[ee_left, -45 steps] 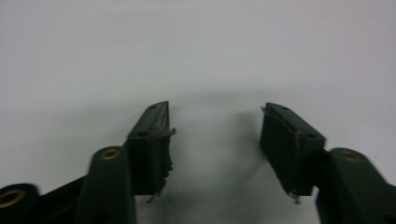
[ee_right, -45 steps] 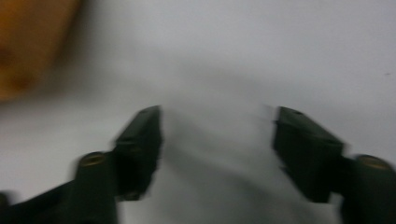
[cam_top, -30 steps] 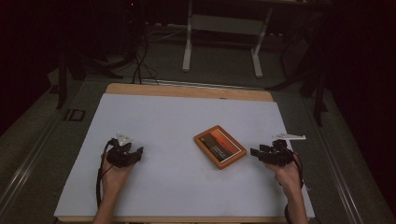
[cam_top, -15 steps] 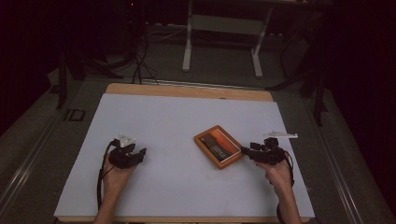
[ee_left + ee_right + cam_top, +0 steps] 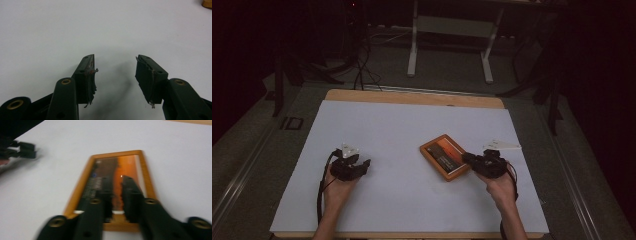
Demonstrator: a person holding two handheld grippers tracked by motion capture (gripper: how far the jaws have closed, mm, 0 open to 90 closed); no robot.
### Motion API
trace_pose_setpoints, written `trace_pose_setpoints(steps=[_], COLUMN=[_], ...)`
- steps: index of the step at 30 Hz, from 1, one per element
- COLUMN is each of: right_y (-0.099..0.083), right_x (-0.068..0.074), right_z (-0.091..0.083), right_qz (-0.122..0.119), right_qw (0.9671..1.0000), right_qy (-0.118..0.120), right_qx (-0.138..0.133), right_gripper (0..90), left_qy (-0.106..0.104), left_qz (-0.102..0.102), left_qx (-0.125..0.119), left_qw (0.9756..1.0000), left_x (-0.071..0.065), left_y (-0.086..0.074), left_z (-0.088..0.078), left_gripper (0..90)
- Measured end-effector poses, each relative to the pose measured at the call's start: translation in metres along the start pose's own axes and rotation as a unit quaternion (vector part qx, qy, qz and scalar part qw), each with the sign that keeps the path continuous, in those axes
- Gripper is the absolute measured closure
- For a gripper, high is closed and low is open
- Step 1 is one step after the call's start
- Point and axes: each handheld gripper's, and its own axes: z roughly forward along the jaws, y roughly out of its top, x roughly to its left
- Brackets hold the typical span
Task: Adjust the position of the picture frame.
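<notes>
One orange-rimmed tray [image 5: 445, 156], rectangular, lies flat on the desk [image 5: 402, 130], right of centre and turned at a slant to the desk's edges. Its inside shows a dark printed panel beside an orange one; in the right gripper view the tray [image 5: 82, 185] runs lengthwise away from the camera.

Two sets of tongs, one per hand. The right tongs [image 5: 468, 159] sit over the tray's near right end, on the person's right hand [image 5: 498, 184]. In the right gripper view the right tongs [image 5: 117, 180] reach over the tray's inside; their jaws have just been closing and stand nearly together, a thin gap left between them. Whether they pinch anything cannot be told; the picture is blurred.

The left tongs [image 5: 364, 164] rest low over the bare desk, well apart from the tray, on the left hand [image 5: 337, 187]. In the left gripper view the left tongs [image 5: 115, 67] stand spread, nothing between them, worn pads [image 5: 90, 75] frayed at the edges.

One white sheet covers the desk top; a wooden edge shows at the far side.
</notes>
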Motion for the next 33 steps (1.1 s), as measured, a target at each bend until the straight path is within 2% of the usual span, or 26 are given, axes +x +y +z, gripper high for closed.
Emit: trace_pose_setpoints(steps=[1,2,3,9,10,12,15,17,19,21,23,26,32,33], right_y=[0.0,0.0,0.0,0.0,0.0,0.001,0.001,-0.001,-0.004,-0.006,-0.009,-0.012,-0.018,-0.021], right_x=[0.0,0.005,0.022,0.037,0.038,0.036,0.022,0.011,0.003,-0.004,-0.01,-0.017,-0.02,-0.023], right_z=[0.0,0.004,0.019,0.035,0.035,0.032,0.021,0.014,0.008,0.007,0.009,0.015,0.024,0.025], right_qz=[0.0,-0.008,-0.028,-0.039,-0.038,-0.036,-0.002,0.021,0.034,0.053,0.071,0.095,0.114,0.133], right_qw=[1.0,1.0,0.9994,0.9986,0.9986,0.9986,0.9985,0.9977,0.9958,0.994,0.9929,0.9921,0.9898,0.9882], right_qy=[0.0,0.003,0.007,0.008,0.002,-0.019,-0.048,-0.058,-0.08,-0.089,-0.089,-0.072,-0.061,-0.05], right_qx=[0.0,0.002,0.019,0.036,0.035,0.032,0.024,0.029,0.029,0.033,0.035,0.04,0.06,0.057], right_gripper=[83.4,87.6,90.0,89.9,89.2,80.0,63.5,53.0,43.1,36.2,31.6,27.1,18.7,18.6], left_qy=[0.0,-0.004,-0.005,-0.018,-0.018,-0.021,-0.02,-0.02,-0.02,-0.02,-0.02,-0.017,-0.013,-0.012], left_qz=[0.0,-0.003,-0.004,0.006,0.008,0.009,0.009,0.006,0.005,0.006,0.01,0.018,0.019,0.018], left_qx=[0.0,-0.002,-0.004,-0.002,-0.001,-0.001,-0.001,-0.001,0.0,0.002,0.002,0.005,0.004,0.004], left_qw=[1.0,1.0,1.0,0.9998,0.9998,0.9998,0.9998,0.9998,0.9998,0.9998,0.9997,0.9997,0.9997,0.9997], left_x=[0.0,0.001,0.001,-0.002,-0.003,-0.003,-0.003,-0.003,-0.003,-0.004,-0.006,-0.008,-0.006,-0.006], left_y=[0.0,0.0,0.0,0.001,0.001,0.001,0.001,0.001,0.002,0.002,0.003,0.003,0.002,0.002], left_z=[0.0,-0.001,-0.002,-0.002,-0.002,-0.002,-0.002,-0.001,0.0,0.0,0.001,0.002,0.001,0.0], left_gripper=[49.8,49.8,50.3,50.4,50.4,50.4,50.3,50.3,50.4,50.3,50.3,50.2,50.0,50.0])
